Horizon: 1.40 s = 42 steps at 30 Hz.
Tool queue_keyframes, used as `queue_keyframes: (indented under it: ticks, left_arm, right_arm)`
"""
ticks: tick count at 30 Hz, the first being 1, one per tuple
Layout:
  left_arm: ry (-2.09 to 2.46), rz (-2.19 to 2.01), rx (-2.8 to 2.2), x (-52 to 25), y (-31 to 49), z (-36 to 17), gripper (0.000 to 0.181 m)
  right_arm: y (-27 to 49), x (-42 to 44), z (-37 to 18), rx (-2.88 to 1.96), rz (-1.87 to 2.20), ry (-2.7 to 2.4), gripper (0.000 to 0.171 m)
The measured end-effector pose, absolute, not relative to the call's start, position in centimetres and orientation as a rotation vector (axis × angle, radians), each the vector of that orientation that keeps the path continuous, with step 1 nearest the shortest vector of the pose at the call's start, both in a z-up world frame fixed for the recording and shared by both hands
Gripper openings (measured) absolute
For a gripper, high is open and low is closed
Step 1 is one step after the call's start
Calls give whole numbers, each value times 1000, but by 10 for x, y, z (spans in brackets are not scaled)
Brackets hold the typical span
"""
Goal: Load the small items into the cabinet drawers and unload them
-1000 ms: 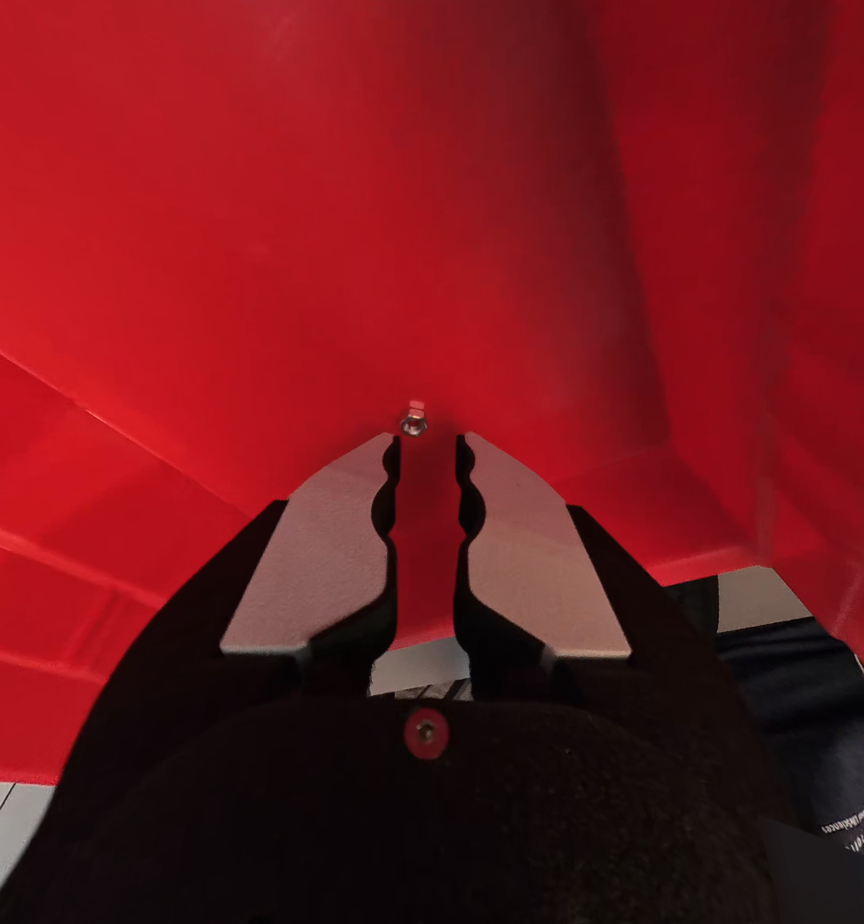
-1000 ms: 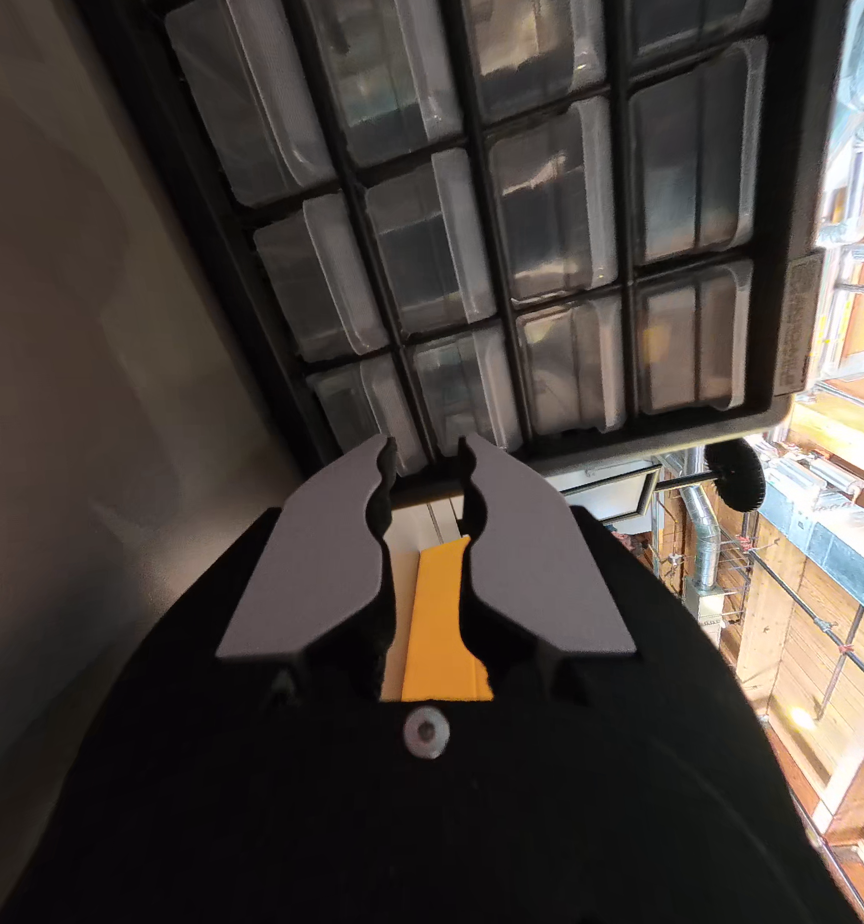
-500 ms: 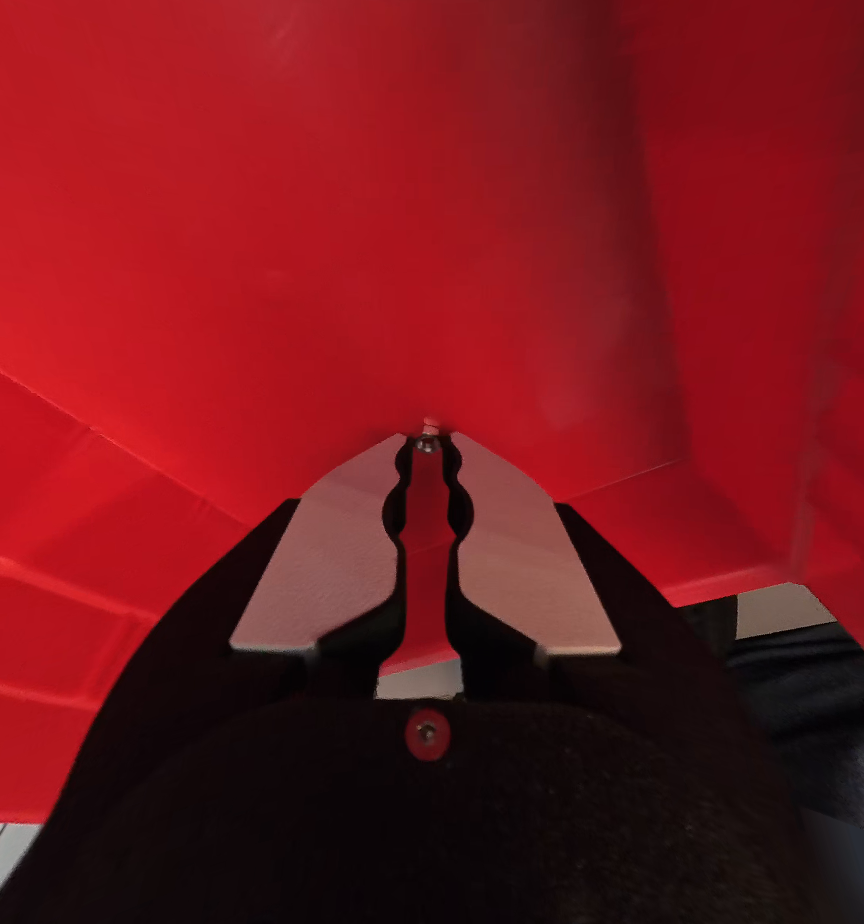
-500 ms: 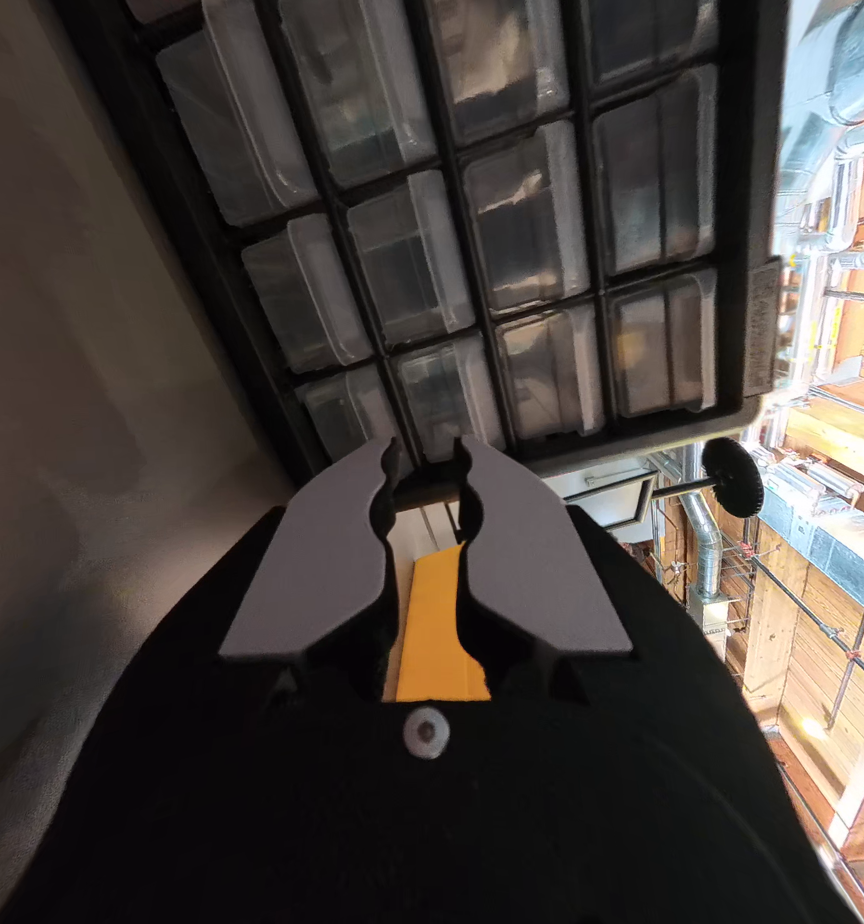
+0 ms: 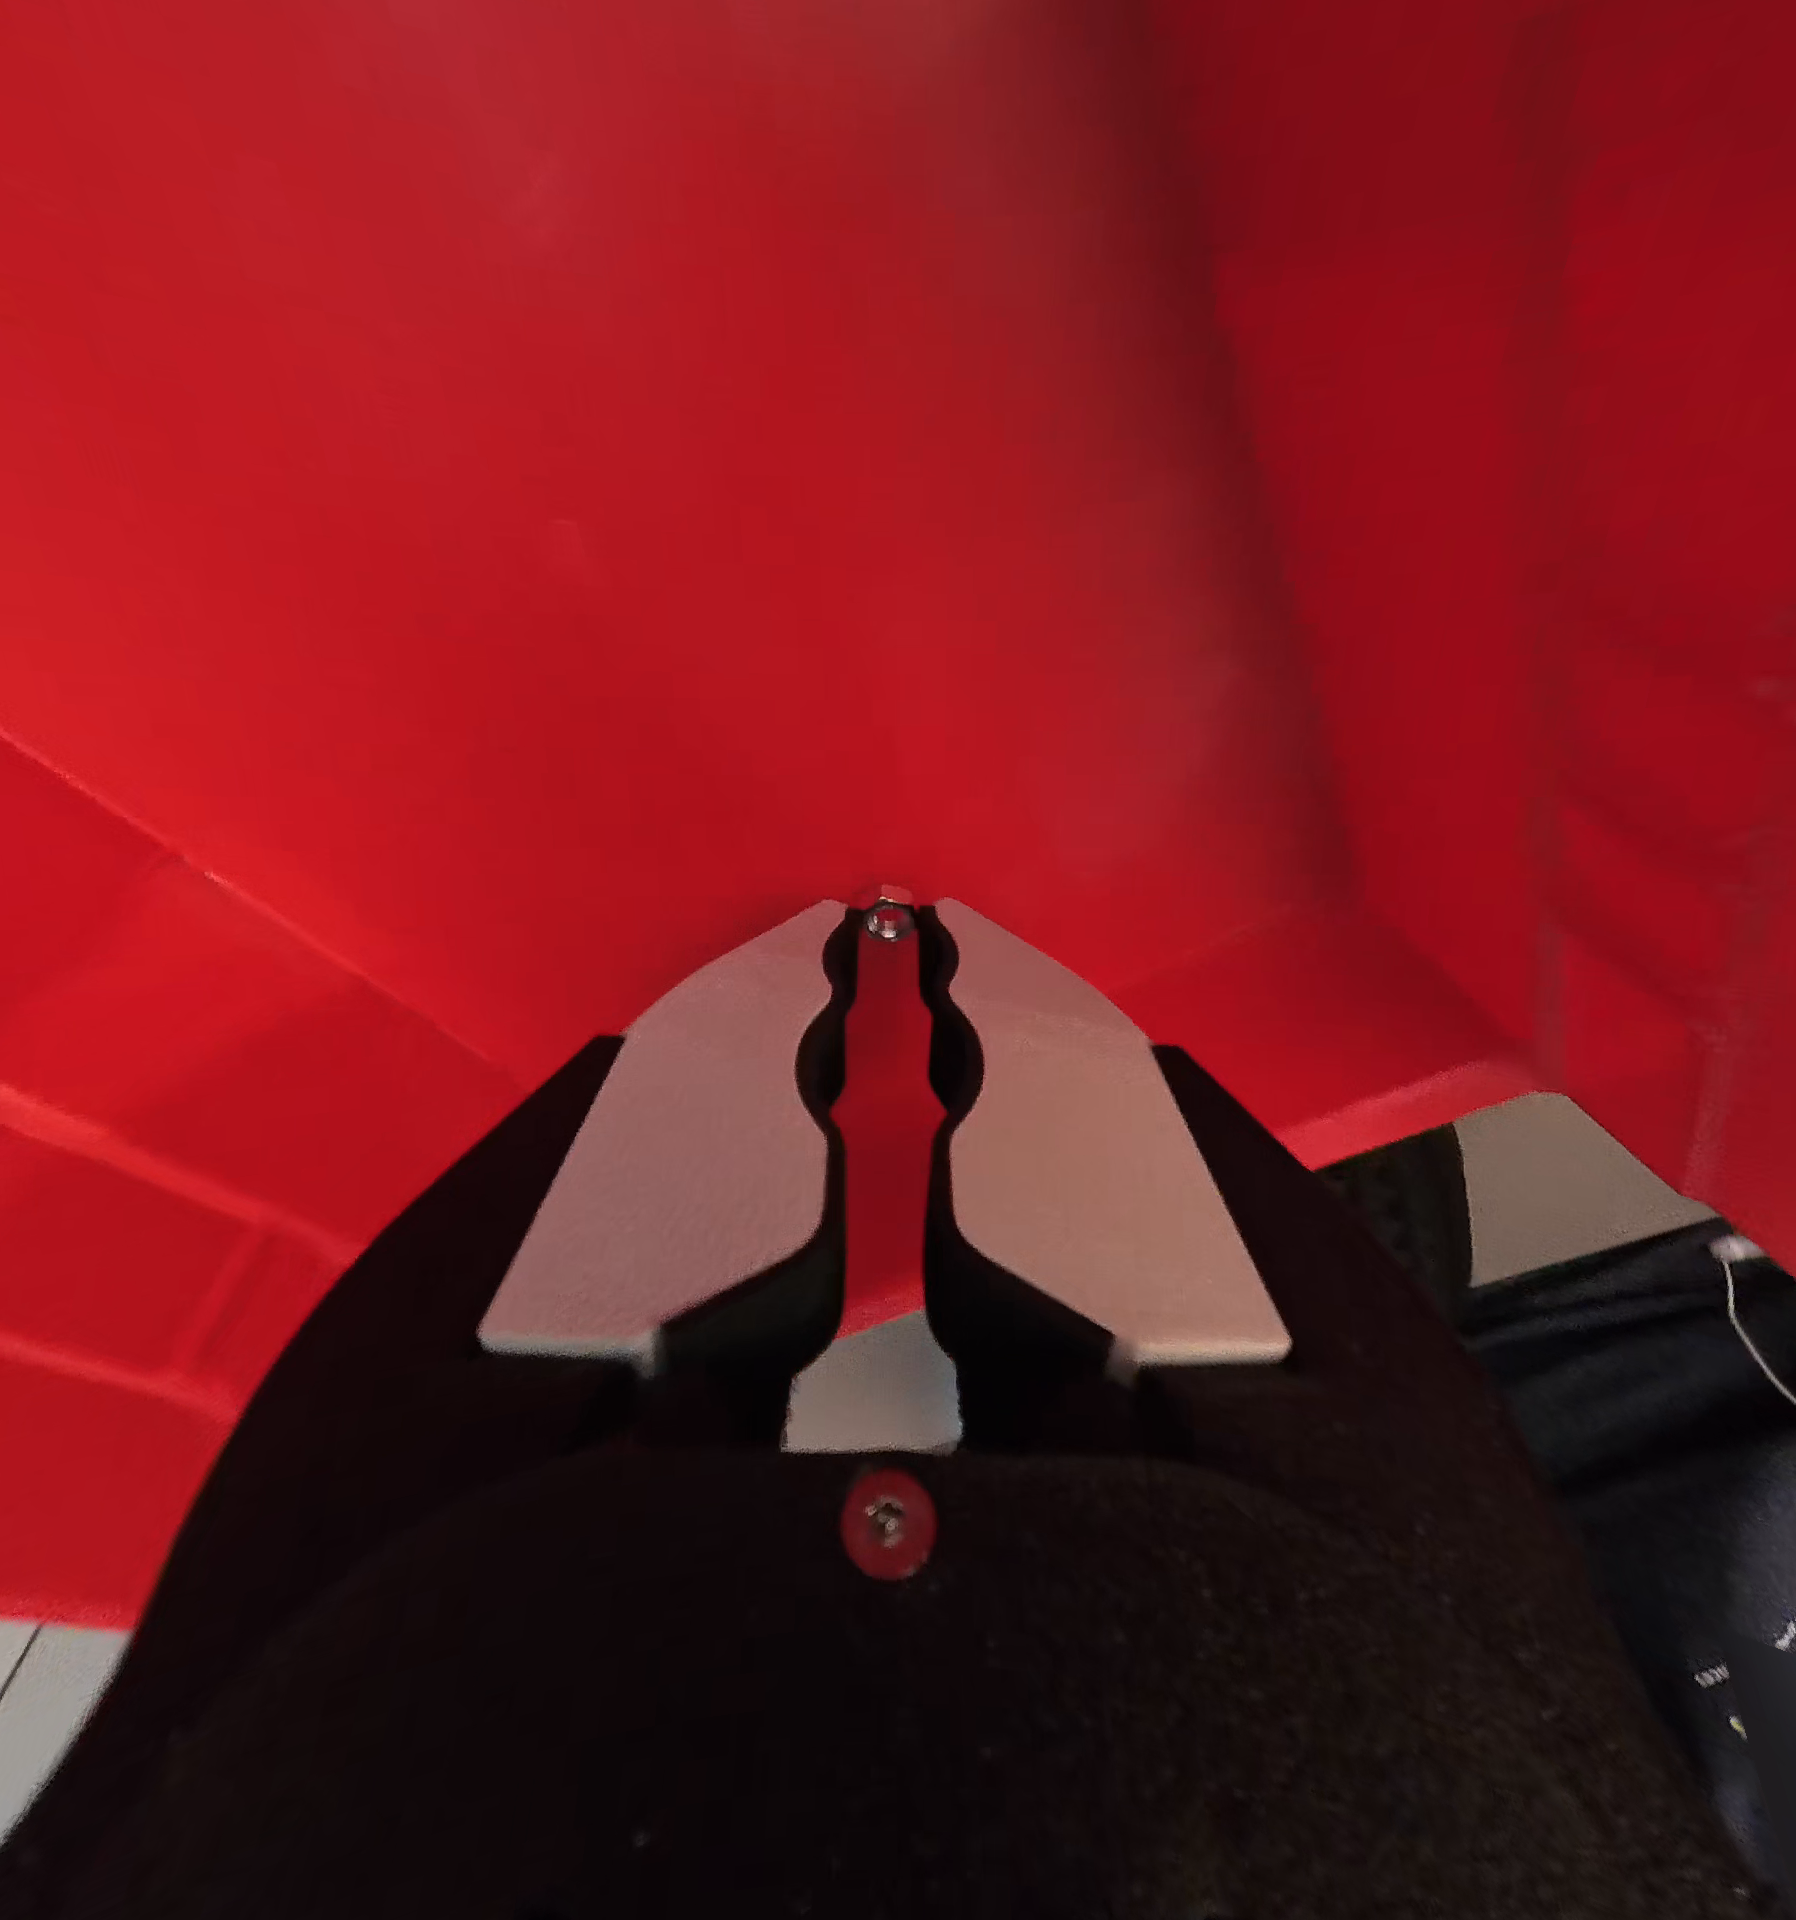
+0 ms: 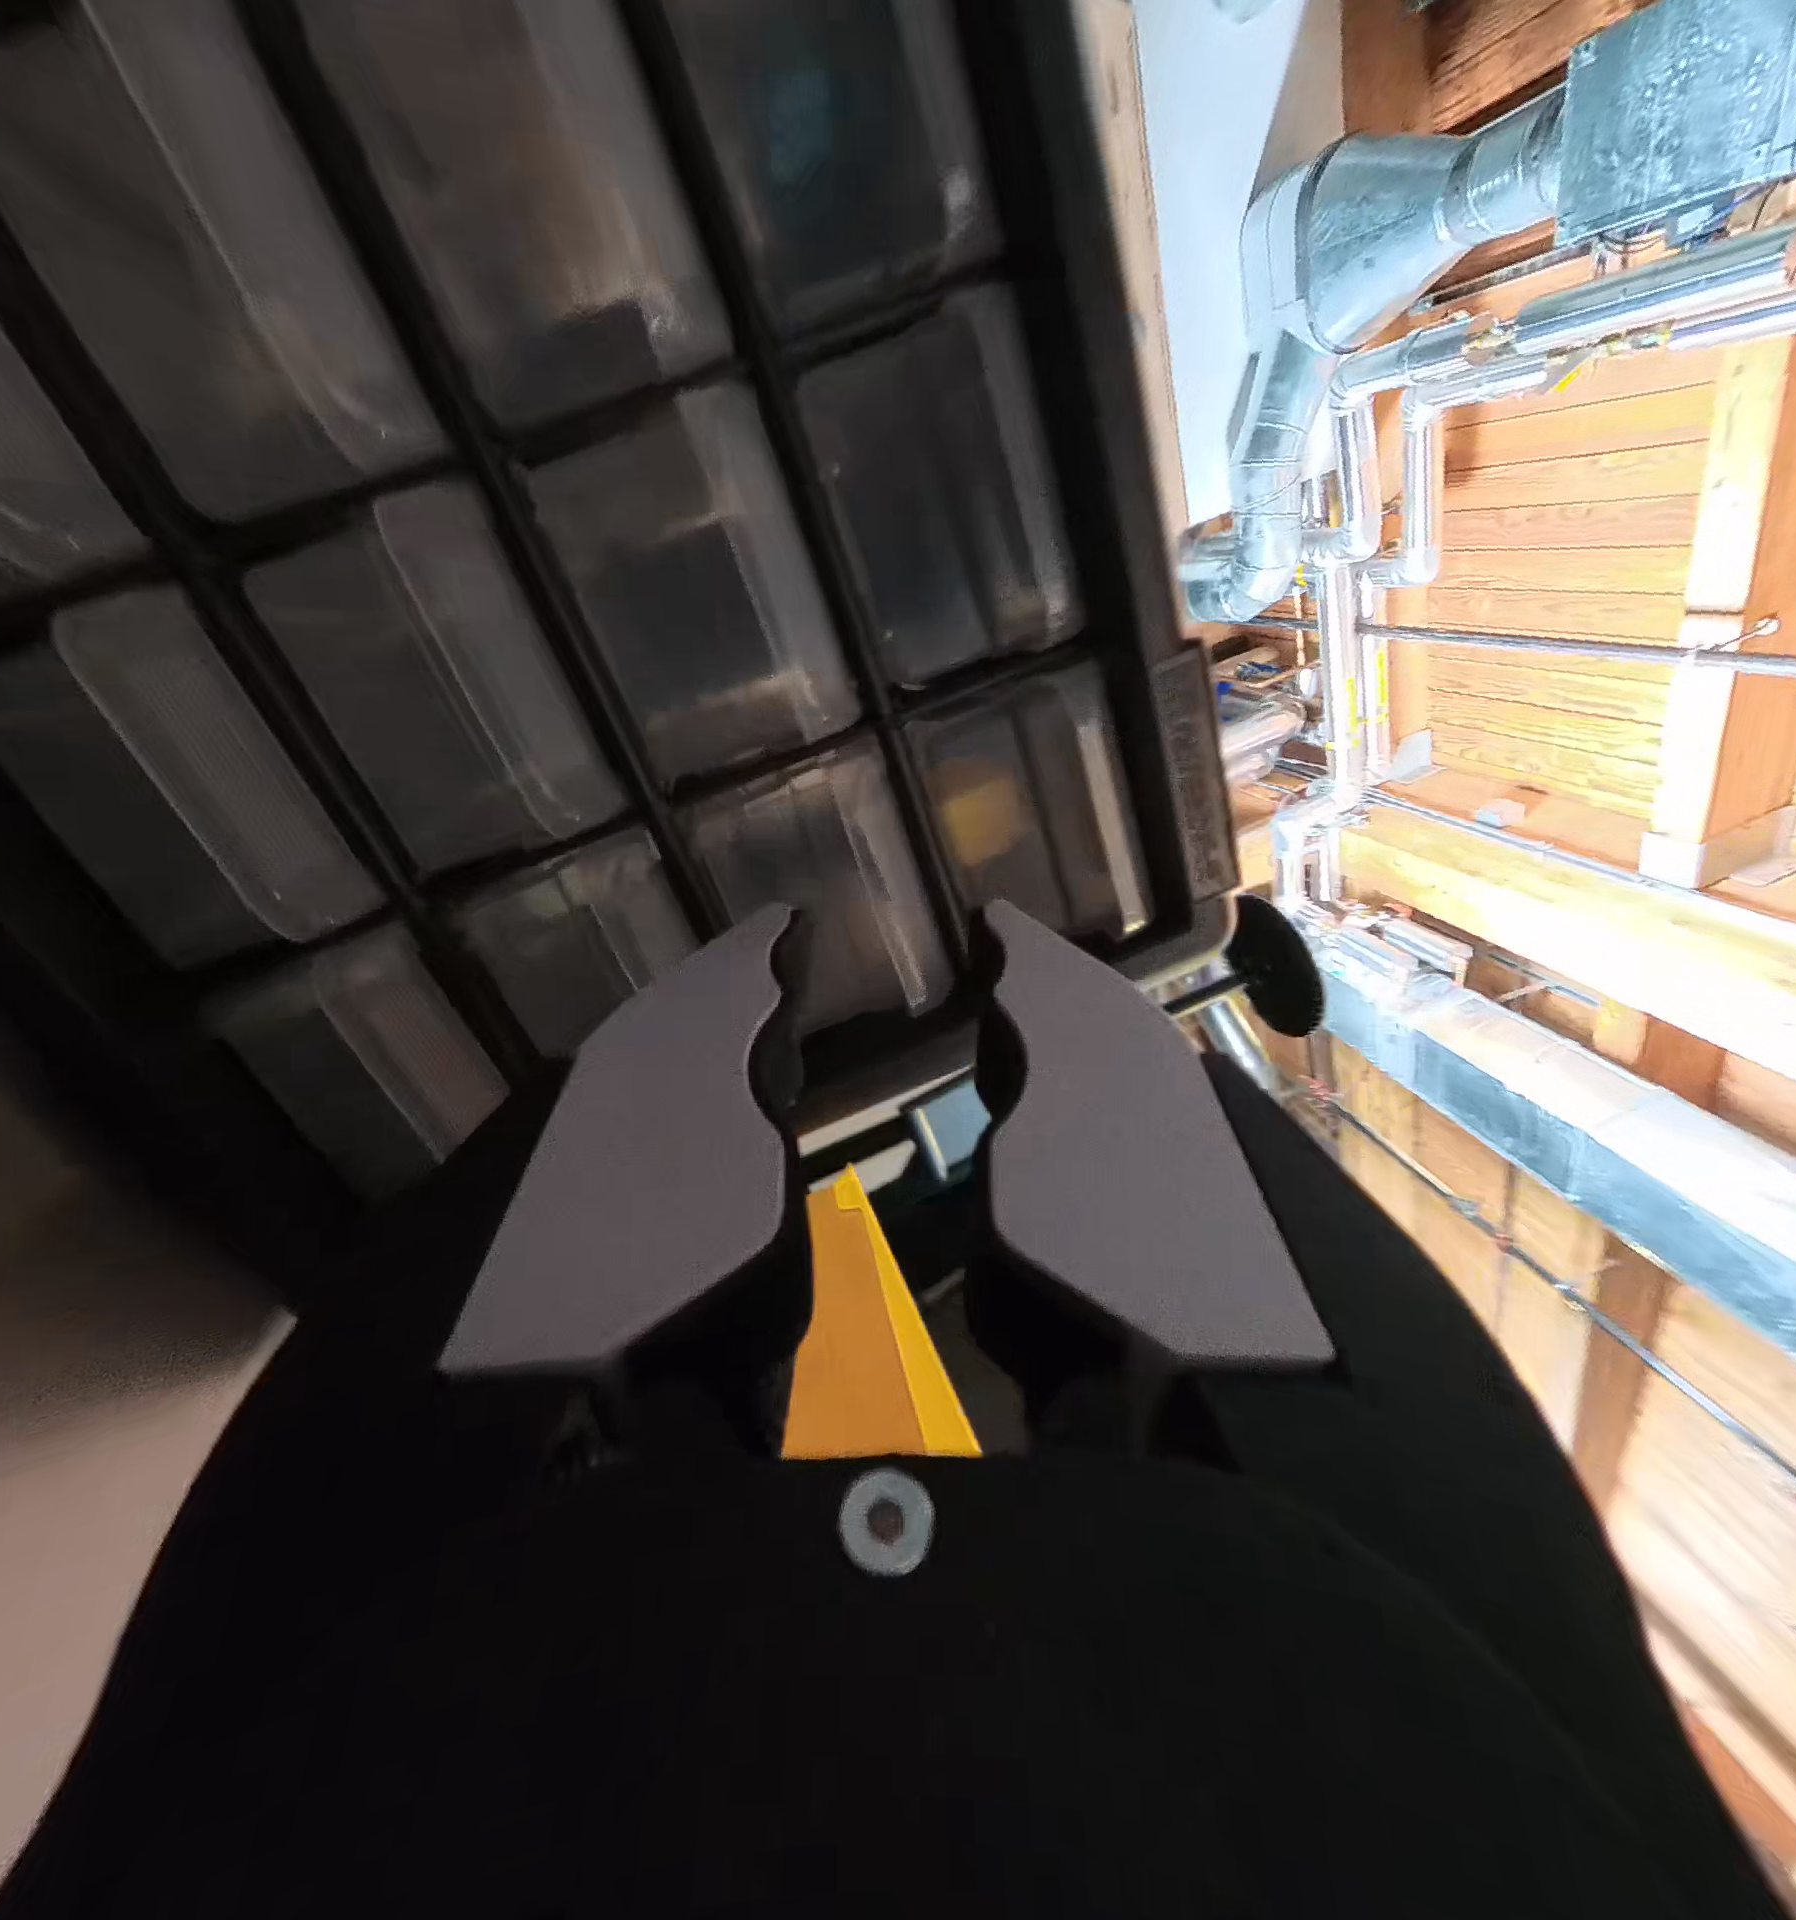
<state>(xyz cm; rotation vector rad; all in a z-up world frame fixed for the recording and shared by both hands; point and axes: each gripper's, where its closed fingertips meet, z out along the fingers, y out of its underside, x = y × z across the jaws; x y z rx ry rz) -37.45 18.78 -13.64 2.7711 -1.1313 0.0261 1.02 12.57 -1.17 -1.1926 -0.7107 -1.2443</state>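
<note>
Inside the glossy red plastic bin [image 5: 665,468], the left tool [image 5: 889,914] pinches one small silver metal nut [image 5: 886,921], while the right tool [image 6: 889,920] gapes empty before the black cabinet of clear plastic drawers [image 6: 582,644].

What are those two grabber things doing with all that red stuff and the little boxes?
A person is holding a grabber in each hand. The left gripper is down inside a red bin, and its tips are pinched on a tiny metal nut. The right gripper is open and holds nothing. It points at a dark cabinet full of see-through drawers, which all look pushed in. So the nut looks ready to go to a drawer.
</note>
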Motion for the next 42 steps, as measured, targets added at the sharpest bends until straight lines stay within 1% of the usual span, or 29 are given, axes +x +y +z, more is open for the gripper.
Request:
queue_keyframes:
  ticks: [2,4,7,14,21,25,29,33,37,42]
  left_arm:
    - [-1148,30,2798,-372,188,-128,10]
    - [-1173,28,2832,-367,190,-120,10]
    - [-1221,74,2847,-356,188,-112,10]
    - [-1357,128,2918,-340,176,-77,11]
    - [-1718,200,2960,-296,140,-25,10]
    - [-2007,274,2921,-250,115,-3,10]
    - [-2275,413,2729,-199,77,2,10]
    - [-2404,460,2577,-140,53,11,10]
    - [-2513,353,2457,-75,51,22,10]
    - [-2568,32,2398,-14,74,13,10]
  right_arm:
    - [133,16,-14,-1193,-1301,-724,30]
    - [138,19,-13,-1187,-1308,-698,26]
    - [138,19,-7,-1161,-1304,-680,9]
    - [119,14,-6,-1145,-1306,-722,8]
    - [73,1,-5,-1104,-1301,-740,8]
    - [57,-7,-3,-1080,-1290,-745,8]
    - [52,-13,-3,-1068,-1271,-749,8]
    - [53,-13,-3,-1073,-1246,-747,8]
    - [53,-11,-4,-1088,-1218,-738,8]
    - [54,-13,-7,-1094,-1208,-748,9]
